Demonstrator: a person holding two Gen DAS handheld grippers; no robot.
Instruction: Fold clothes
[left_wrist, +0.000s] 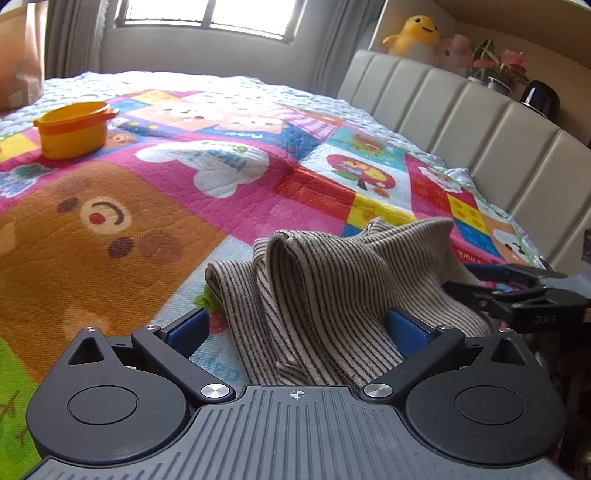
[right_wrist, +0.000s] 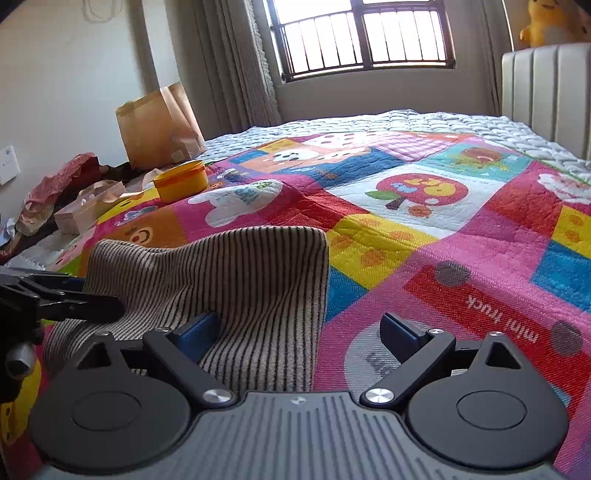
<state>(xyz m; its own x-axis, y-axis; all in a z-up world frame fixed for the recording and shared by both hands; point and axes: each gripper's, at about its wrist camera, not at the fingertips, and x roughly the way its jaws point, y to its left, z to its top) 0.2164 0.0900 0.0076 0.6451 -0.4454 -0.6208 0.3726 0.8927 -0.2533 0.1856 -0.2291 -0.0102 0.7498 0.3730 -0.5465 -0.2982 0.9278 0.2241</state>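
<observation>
Both claws stand wide — the left claw (left_wrist: 297, 325) straddles the bunched striped cloth (left_wrist: 332, 295) without pinching it, the right claw (right_wrist: 299, 332) spans its edge — on the patchwork quilt (left_wrist: 166, 192) of the bed.

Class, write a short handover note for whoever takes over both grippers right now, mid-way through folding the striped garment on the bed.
Left gripper: open, jaws wide, the bunched striped garment lying between the pads, not pinched.
Right gripper: open; the garment's edge lies by its left pad, nothing clamped.
Garment: crumpled in loose upright folds on the colourful quilt, in front of both grippers.
Done: garment is on the bed; no neat fold visible.
Left: grasp the edges, spread it flat, fold it.
</observation>
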